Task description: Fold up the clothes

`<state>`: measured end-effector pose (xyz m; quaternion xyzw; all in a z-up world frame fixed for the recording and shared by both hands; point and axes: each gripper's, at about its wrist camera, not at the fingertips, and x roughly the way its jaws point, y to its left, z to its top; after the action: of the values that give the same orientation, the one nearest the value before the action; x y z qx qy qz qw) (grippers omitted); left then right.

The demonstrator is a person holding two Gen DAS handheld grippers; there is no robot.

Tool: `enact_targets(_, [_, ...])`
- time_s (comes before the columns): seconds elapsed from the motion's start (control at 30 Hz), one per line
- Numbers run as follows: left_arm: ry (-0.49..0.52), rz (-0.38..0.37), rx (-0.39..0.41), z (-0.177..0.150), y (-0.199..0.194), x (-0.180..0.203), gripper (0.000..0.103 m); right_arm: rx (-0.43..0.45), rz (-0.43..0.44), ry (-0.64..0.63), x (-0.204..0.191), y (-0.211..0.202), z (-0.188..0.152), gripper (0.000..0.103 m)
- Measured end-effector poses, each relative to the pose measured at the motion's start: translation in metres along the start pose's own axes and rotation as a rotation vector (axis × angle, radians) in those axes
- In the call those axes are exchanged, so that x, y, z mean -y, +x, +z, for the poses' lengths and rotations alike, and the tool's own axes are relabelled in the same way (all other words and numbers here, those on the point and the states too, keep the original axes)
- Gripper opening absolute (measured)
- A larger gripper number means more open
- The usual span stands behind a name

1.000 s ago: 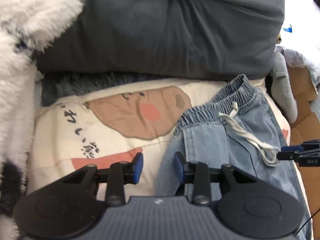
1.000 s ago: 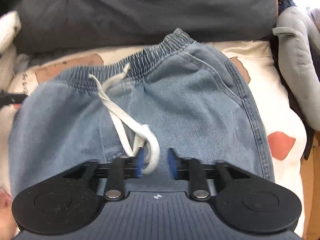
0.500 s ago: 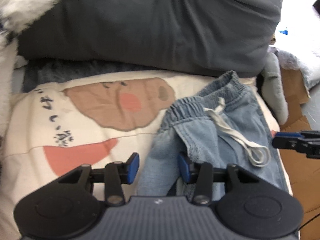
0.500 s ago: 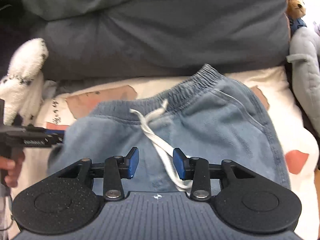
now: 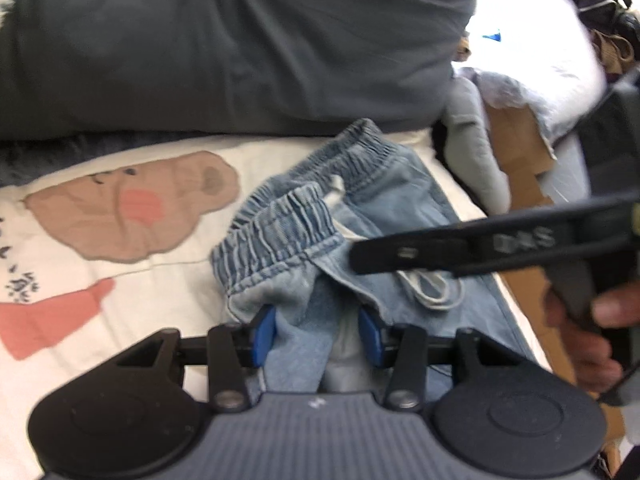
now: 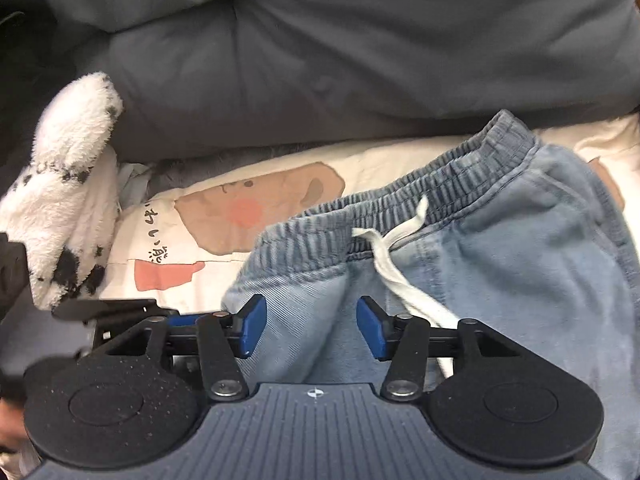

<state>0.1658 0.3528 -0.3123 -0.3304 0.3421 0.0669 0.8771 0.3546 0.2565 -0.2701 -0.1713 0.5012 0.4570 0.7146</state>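
In the left wrist view we find the denim trousers [image 5: 384, 216] lying at centre frame on a cream bedsheet [image 5: 132, 276] printed with a brown bear face, their elastic waistband turned toward the top of the frame. A bunched fold of the denim runs down between the blue pads of the left claw [image 5: 316, 334]; the pads stand apart with cloth between them, and we cannot tell whether they bear on it. Only this view shows the right-hand tool from outside: a black finger bar crosses the right of the frame above the trousers, covering part of the white drawstring [image 5: 432, 292], and a hand [image 5: 580, 336] grips its handle at the right edge. This view also shows brown cardboard and a grey soft toy [image 5: 472, 148] in the upper right. The right wrist view shows what the first does not: a white plush with black patches [image 6: 64, 208] at the left edge, and printed script on the sheet beside the bear. Here the right claw [image 6: 312, 328] is spread wide at lower centre, with denim lying between its pads but not pinched, and the drawstring passes under its right finger. Part of the left-hand tool shows dark at the lower left. A large grey duvet [image 6: 360, 52] fills the top of both views, just behind the waistband.
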Motion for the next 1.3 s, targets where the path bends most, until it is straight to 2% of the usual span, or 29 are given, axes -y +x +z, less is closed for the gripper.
enact_targets(0.17, [0.026, -0.020, -0.019, -0.004, -0.001, 0.004, 0.048, -0.016, 0.024, 0.073, 0.009, 0.018, 0.001, 0.056])
enact_targets(0.23, [0.029, -0.027, -0.023, -0.005, -0.004, 0.003, 0.047, -0.017, 0.023, 0.074, 0.013, 0.022, 0.000, 0.047])
enact_targets(0.33, [0.016, -0.033, -0.017, -0.005, -0.015, -0.003, 0.047, -0.026, 0.013, 0.069, 0.016, 0.028, -0.001, 0.040])
enact_targets(0.53, [-0.048, -0.005, 0.006, 0.001, -0.032, -0.021, 0.048, -0.038, 0.001, 0.065, 0.022, 0.037, -0.005, 0.040])
enact_targets(0.7, [-0.128, 0.051, 0.000, 0.004, -0.025, -0.041, 0.052, -0.040, 0.001, 0.063, 0.026, 0.038, -0.008, 0.040])
enact_targets(1.23, [-0.311, -0.028, -0.068, 0.004, 0.020, -0.064, 0.051, -0.042, -0.003, 0.044, 0.030, 0.039, -0.010, 0.040])
enact_targets(1.3, [-0.320, -0.032, -0.067, 0.003, 0.022, -0.064, 0.047, -0.043, -0.005, 0.042, 0.030, 0.039, -0.011, 0.040])
